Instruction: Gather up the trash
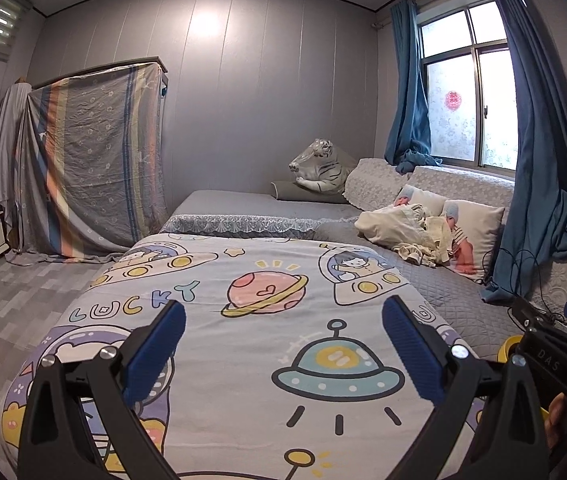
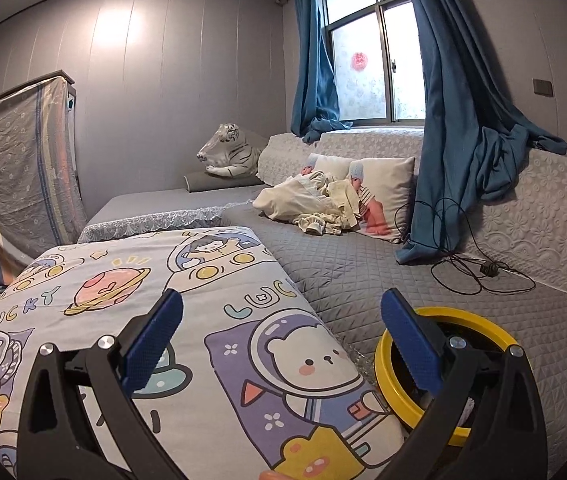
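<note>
A yellow-rimmed round bin with a dark inside stands on the grey quilted bed, partly hidden behind my right finger; something pale shows low inside it. My right gripper hangs open and empty over the cartoon blanket, just left of the bin. My left gripper is open and empty above the same blanket. In the left wrist view the right gripper's black body and a slice of the yellow bin show at the right edge. No loose trash is visible on the bed.
A black cable with an adapter lies on the quilt by a blue curtain. Pillows and crumpled cream cloth sit near the headboard, a plush white tiger beyond. A sheet-covered rack stands by the floor at left.
</note>
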Tool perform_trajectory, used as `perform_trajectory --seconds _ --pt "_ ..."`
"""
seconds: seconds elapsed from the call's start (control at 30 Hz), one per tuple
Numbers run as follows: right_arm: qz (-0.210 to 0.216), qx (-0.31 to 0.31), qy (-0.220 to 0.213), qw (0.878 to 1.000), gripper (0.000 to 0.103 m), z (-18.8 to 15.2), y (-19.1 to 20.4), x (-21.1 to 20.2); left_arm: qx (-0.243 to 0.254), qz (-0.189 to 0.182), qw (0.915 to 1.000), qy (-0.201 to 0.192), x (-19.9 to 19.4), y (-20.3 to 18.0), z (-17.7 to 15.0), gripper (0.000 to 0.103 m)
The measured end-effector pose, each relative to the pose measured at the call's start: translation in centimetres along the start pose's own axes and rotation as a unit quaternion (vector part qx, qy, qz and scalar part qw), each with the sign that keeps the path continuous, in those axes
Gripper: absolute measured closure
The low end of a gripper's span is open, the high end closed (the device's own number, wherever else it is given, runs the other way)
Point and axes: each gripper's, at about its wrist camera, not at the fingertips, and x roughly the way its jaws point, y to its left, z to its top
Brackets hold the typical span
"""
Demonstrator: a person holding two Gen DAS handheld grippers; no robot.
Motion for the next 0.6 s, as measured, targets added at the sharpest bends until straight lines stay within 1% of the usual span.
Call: perform_trajectory --seconds 0.27,0.6 --pt "0.008 -0.003 0.006 1.000 0.008 -0.37 0.24 0.13 0.004 0.003 1.0000 -0.007 -0.30 -0.19 0.12 0.008" --pt "0.008 -0.001 0.014 1.000 0.008 -0.64 0.25 0.50 0.001 -0.002 1.0000 0.003 0.16 -0.26 -0.13 0.008"
